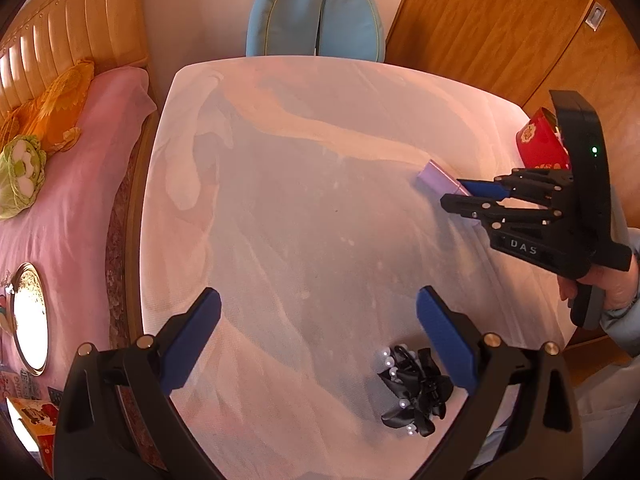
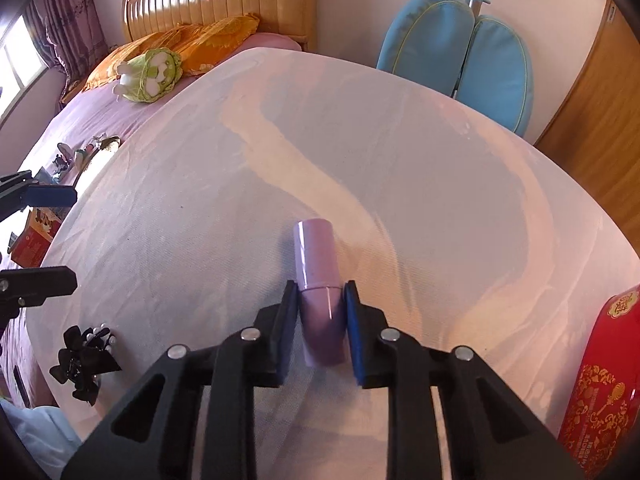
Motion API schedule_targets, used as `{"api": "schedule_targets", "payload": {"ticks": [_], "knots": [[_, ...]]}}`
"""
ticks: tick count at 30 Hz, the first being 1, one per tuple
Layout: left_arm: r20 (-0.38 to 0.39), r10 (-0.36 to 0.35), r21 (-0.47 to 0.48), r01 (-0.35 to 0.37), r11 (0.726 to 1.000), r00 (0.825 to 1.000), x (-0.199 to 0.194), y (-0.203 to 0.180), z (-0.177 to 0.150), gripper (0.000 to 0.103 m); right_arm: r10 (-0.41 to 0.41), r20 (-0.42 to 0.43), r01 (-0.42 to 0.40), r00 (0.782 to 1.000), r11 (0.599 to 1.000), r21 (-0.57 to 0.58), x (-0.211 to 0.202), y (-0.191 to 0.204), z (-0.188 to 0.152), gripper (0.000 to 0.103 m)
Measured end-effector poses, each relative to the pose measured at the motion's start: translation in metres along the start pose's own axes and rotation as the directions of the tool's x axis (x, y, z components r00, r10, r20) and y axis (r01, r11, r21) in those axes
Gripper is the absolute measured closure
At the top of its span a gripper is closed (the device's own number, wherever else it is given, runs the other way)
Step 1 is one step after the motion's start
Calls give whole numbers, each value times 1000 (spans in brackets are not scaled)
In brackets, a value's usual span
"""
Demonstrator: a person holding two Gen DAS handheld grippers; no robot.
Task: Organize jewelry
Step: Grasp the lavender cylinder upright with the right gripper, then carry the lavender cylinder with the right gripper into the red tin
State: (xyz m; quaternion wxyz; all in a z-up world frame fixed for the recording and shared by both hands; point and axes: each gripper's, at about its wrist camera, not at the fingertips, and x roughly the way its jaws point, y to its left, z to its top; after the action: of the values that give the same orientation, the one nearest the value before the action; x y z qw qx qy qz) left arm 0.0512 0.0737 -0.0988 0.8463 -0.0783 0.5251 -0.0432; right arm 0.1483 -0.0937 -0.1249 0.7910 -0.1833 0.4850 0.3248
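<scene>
A lilac cylindrical case (image 2: pixel 318 276) lies on the white-covered table (image 2: pixel 200 200), and my right gripper (image 2: pixel 320 292) is shut on its near half. In the left wrist view the same case (image 1: pixel 440 178) shows at the right with the right gripper (image 1: pixel 460 194) around it. A black bow hair piece with white pearls (image 1: pixel 414 390) lies near the table's front edge, just inside my right finger pad (image 1: pixel 448 338). My left gripper (image 1: pixel 318 314) is open and empty above the table. The hair piece also shows in the right wrist view (image 2: pixel 84 356).
A red tin with gold print (image 2: pixel 604 388) stands at the table's right edge, also seen in the left wrist view (image 1: pixel 540 144). A blue chair (image 1: pixel 316 20) stands behind the table. A bed with pink sheet (image 1: pixel 60 208), a plush toy and a mirror lies left.
</scene>
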Motion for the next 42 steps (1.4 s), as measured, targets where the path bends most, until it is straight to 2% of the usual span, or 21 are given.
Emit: {"api": "schedule_targets", "payload": {"ticks": [6,12,17,22,27,33,36,42], "knots": [[6,-11,36,11,999,1000,-2,-12,11,8,24,50,-26,998,999,34,-26,-4,-3,79],[21,-45,105,43,994,999,2,-55,32,8,-12,113,3,994,997,77,-76,-31,-24,79],[40,-87,186,78,979,995,7,-119,53,8,-69,155,47,985,989,139,-124,-76,-61,79],[52,-114,290,94,952,992,10,-195,66,8,-123,202,79,972,973,215,-166,-124,-102,79],[69,-140,343,108,933,988,12,-262,76,8,-168,239,107,956,962,250,-200,-163,-139,79],[80,-155,397,111,911,985,14,-323,81,8,-215,250,129,944,939,319,-224,-208,-180,79],[53,-184,438,142,888,982,17,-345,87,8,-233,238,130,943,916,380,-227,-231,-194,79],[21,-215,559,167,812,976,36,-378,118,8,-285,184,162,941,853,496,-218,-264,-196,79]]}}
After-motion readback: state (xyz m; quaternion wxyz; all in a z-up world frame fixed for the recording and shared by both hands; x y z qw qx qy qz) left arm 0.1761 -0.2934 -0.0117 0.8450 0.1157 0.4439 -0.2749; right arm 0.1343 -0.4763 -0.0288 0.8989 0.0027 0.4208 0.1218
